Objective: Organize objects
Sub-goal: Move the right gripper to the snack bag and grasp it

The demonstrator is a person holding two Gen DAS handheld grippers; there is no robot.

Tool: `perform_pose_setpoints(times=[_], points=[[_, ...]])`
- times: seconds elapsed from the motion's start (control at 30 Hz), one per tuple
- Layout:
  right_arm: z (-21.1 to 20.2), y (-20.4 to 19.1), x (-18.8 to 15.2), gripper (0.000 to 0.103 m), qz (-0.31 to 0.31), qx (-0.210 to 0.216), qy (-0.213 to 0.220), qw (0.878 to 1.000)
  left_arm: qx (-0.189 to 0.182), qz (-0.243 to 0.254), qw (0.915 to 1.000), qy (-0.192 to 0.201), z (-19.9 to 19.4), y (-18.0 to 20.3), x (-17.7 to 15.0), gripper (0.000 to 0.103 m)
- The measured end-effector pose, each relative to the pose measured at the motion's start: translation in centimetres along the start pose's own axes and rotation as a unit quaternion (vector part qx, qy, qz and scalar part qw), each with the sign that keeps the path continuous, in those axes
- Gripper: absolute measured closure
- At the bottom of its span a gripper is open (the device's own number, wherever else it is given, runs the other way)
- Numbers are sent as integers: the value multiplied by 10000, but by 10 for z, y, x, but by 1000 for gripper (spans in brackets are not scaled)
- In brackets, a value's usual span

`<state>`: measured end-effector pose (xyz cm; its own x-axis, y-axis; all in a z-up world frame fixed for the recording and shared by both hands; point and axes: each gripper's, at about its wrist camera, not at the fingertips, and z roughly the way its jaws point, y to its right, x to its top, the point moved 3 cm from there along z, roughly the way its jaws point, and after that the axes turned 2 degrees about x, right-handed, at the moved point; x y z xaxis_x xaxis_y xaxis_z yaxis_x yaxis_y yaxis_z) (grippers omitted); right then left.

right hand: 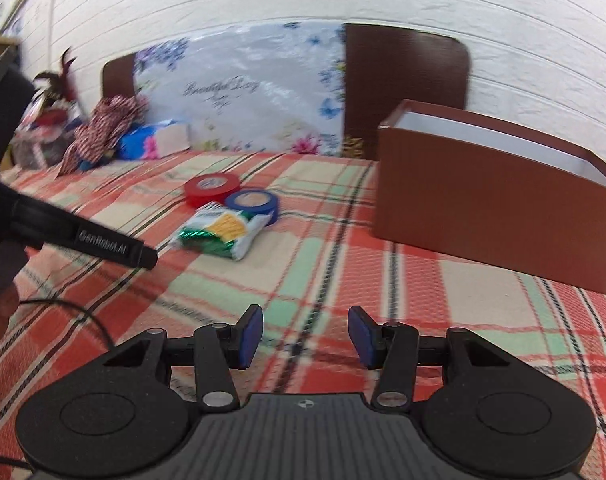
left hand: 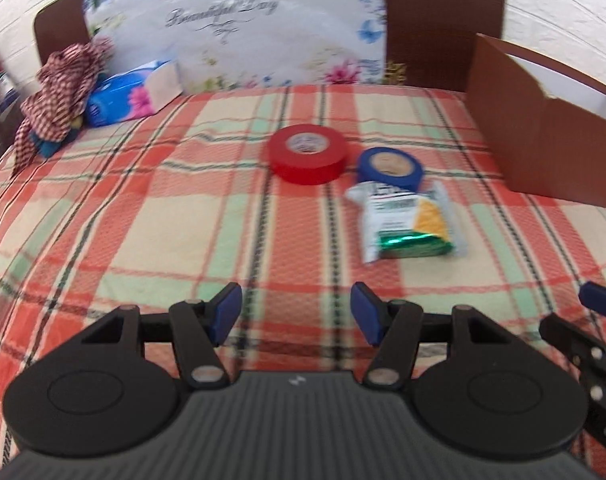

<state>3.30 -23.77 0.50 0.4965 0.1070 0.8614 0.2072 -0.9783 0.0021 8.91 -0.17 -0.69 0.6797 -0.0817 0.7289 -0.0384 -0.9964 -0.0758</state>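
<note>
Left gripper [left hand: 295,313] and right gripper [right hand: 305,337] hovered with jaws apart, nothing between them. On the plaid bedspread [left hand: 143,208] beyond: crinkled white-green-yellow packet [left hand: 407,222], touching the blue tape roll [left hand: 390,168] (red tape roll [left hand: 307,153] just beside). Brown box [right hand: 495,208] at right, open-topped.

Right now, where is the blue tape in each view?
Left wrist: blue tape sits right of centre, beside the red tape, with the snack pack below it.
Right wrist: blue tape sits left of centre, right of the red tape.
Shared landmark: the brown box.
</note>
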Motion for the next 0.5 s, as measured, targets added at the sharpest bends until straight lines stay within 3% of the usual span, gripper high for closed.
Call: perform_pose_setpoints(times=[0.03, 0.1, 0.2, 0.5], points=[[3, -5, 0, 55, -90, 37, -55, 9999, 64, -34, 10000, -7, 3, -6, -1, 39], [9, -12, 1, 55, -194, 103, -175, 9996, 164, -102, 9998, 71, 9, -17, -4, 23], [20, -15, 7, 54, -156, 185, -280, 9993, 197, -140, 9992, 314, 18, -29, -10, 8], [60, -18, 38, 41, 54, 402, -61, 9992, 58, -297, 9983, 507, 23, -33, -11, 6]])
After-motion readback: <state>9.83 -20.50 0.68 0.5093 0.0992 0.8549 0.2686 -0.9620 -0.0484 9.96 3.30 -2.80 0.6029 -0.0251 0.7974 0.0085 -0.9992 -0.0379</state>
